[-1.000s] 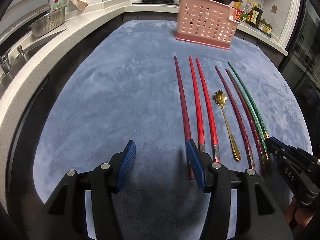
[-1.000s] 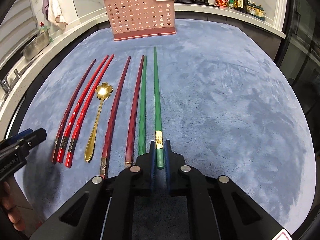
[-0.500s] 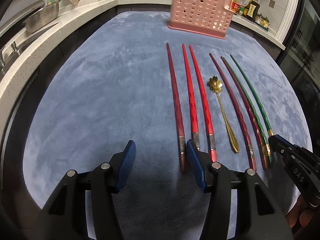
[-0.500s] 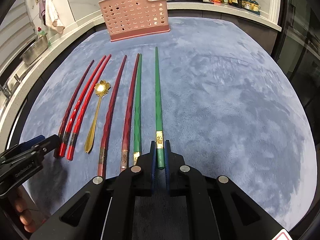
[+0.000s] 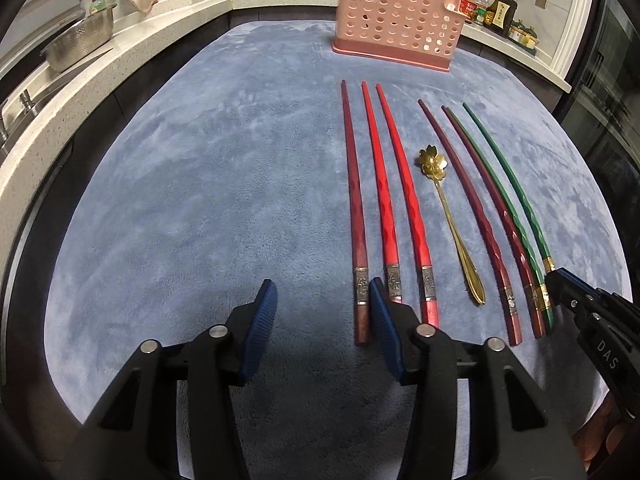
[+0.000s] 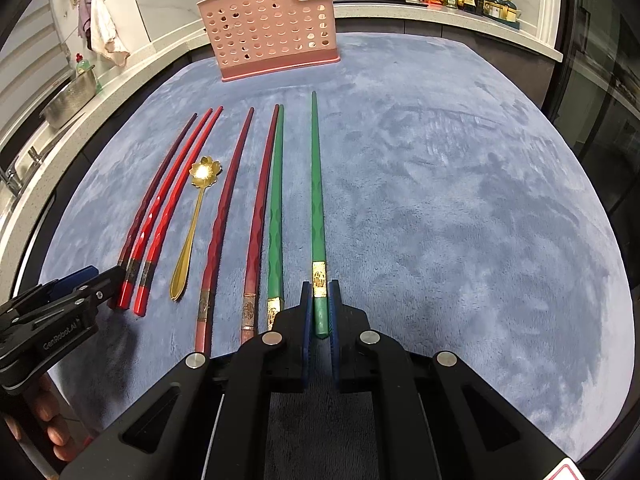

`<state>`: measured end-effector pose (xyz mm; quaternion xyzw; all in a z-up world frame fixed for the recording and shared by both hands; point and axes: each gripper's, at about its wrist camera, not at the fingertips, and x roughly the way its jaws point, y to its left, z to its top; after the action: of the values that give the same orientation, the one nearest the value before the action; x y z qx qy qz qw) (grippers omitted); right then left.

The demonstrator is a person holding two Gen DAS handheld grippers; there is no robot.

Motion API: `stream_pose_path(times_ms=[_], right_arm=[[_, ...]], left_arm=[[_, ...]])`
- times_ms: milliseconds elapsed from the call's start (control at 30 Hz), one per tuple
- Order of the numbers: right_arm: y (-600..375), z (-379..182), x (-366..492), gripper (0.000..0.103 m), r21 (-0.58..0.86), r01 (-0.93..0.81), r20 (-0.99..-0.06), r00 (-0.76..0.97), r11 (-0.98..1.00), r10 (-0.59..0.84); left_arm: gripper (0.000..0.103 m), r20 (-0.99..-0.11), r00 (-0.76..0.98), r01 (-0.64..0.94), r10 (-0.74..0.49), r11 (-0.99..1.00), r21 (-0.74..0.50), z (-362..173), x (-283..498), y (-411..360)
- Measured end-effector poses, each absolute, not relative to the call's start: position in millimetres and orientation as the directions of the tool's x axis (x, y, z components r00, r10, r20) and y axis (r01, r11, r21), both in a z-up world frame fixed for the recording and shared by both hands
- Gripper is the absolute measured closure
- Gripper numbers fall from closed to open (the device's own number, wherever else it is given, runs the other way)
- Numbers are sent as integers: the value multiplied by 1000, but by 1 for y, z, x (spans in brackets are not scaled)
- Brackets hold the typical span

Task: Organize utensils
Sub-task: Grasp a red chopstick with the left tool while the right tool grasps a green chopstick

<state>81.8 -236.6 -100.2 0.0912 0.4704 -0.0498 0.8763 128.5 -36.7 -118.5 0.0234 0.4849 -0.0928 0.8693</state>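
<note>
Right now the right gripper (image 6: 319,312) is clamping the butt end of a green chopstick (image 6: 317,200), blue pads closed flat against both sides just below its gold band; the stick is pointing forward toward the pink basket (image 6: 272,28), its far tip looking slightly raised off the blue mat (image 6: 460,200), though contact is hard to tell. The second green chopstick (image 6: 275,216) is lying just left of it on the mat, pressed alongside a dark red chopstick (image 6: 260,208). Further left another dark red chopstick (image 6: 224,208) is lying, then the gold flower spoon (image 6: 192,224), then three red chopsticks (image 6: 160,216) bunched together, all pointing roughly toward the basket. The left gripper (image 5: 323,312) is hovering low over the mat with jaws spread wide and gripping nothing; its right pad is sitting over the butt ends of the red chopsticks, between the leftmost stick (image 5: 354,200) and its neighbour, touching unclear. The basket is standing upright at the far edge of the mat, well apart from the utensil row. A metal colander (image 5: 78,44) is sitting on the counter at left.
</note>
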Motion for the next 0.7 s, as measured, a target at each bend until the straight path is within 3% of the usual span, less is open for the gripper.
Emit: stream_pose_path(times_ms=[433, 700], right_arm=[[-236, -100, 81, 96, 112, 173, -833, 553, 978, -2], [-235, -93, 73, 96, 119, 170, -822, 570, 978, 1]], left_arm=[[93, -844, 515, 207, -147, 977, -44, -117, 128, -37], [94, -844, 515, 206, -150, 977, -47, -115, 127, -38]])
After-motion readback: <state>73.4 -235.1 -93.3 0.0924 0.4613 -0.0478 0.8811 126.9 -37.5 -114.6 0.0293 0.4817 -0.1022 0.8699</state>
